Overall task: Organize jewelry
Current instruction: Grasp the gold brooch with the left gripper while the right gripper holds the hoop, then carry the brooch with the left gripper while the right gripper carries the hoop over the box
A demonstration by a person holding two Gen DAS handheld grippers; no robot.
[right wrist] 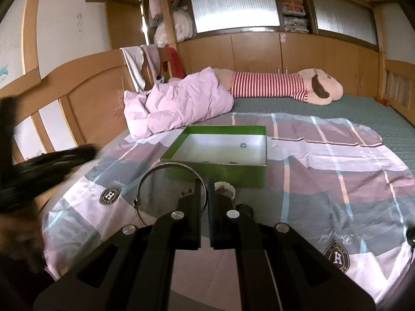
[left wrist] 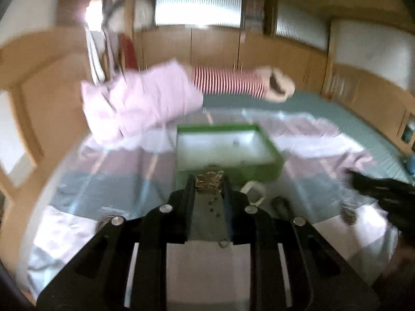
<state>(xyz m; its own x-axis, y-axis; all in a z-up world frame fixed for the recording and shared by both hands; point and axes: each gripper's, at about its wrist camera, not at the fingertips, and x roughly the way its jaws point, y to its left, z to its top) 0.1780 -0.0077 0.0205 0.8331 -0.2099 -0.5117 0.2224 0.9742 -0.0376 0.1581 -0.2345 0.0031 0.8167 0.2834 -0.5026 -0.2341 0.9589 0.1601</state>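
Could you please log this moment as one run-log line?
left gripper: shut on gold chain | right gripper: shut on silver bangle | green box: ahead, open

I'm working in a home bedroom. A bed with a green quilted mattress fills most of my view, a plaid quilt in pink, grey and white spread over its near end. A crumpled pink duvet lies toward the bed's far left corner, and a long plush doll in a red-striped shirt stretches along the far edge. Wooden cabinets with frosted sliding panels line the wall behind, and a wooden headboard rises at the left side.
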